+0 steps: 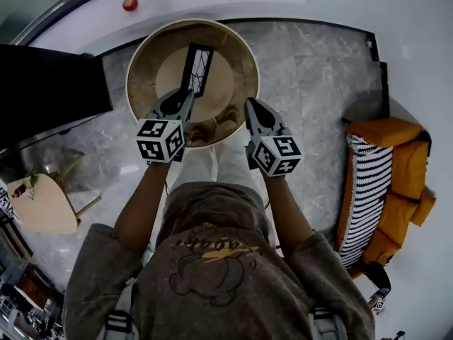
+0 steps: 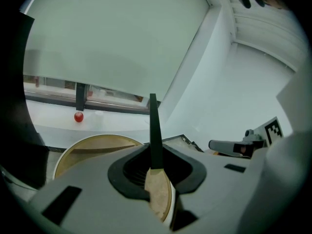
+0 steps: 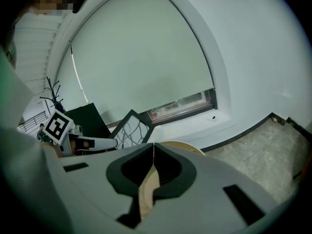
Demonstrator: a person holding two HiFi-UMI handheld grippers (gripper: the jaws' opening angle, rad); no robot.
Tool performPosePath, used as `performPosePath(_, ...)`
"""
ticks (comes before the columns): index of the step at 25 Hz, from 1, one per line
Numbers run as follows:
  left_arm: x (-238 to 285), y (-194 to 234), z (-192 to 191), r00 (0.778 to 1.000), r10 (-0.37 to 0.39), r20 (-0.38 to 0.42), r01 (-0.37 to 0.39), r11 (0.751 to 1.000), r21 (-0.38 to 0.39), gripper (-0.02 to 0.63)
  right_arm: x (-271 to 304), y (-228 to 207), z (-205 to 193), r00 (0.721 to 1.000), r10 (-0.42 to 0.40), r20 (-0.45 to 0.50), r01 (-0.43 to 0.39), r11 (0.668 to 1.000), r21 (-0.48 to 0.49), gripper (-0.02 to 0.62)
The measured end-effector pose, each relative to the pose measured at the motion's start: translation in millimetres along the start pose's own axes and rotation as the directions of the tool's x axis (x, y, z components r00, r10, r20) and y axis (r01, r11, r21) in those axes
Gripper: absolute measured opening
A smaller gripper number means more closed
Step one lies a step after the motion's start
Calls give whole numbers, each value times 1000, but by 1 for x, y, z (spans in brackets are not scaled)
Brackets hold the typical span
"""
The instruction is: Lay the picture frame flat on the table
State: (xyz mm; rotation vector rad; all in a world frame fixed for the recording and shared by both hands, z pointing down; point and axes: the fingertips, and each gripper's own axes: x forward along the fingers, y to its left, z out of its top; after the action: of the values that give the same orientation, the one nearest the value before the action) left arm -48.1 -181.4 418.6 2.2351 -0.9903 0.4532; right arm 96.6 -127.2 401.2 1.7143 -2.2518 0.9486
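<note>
The picture frame [image 1: 197,66] is black with a white branching pattern and stands tilted up over the round wooden table [image 1: 141,62]. My left gripper [image 1: 187,99] is shut on its near edge. In the left gripper view the frame [image 2: 154,126] shows edge-on as a thin dark bar between the pads of the left gripper [image 2: 155,155]. My right gripper [image 1: 250,106] hovers at the table's near right, shut with nothing in it. In the right gripper view the right gripper [image 3: 154,146] has its tips together, and the frame [image 3: 129,130] leans at left beside the left gripper [image 3: 92,143].
A black cabinet [image 1: 49,83] stands left of the table. A small red object [image 1: 130,4] sits on the sill by the window. An orange sofa with a striped cushion [image 1: 386,183] is at right. A low wooden side table [image 1: 42,204] is at lower left.
</note>
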Motion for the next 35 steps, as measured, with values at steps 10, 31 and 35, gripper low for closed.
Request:
performPosePath(10, 50, 16, -8, 1000, 11, -21, -11, 1000, -27, 78, 42, -35, -3, 1000, 9, -16, -9, 1000, 19, 20)
performPosePath(31, 167, 62, -65, 996, -5, -94, -1, 998, -66, 78, 139, -104, -57, 995, 47, -83, -44, 998, 44, 20)
performPosePath(35, 187, 70, -78, 994, -7, -109, 0, 998, -66, 78, 152, -117, -69, 995, 38, -89, -32, 998, 59, 20)
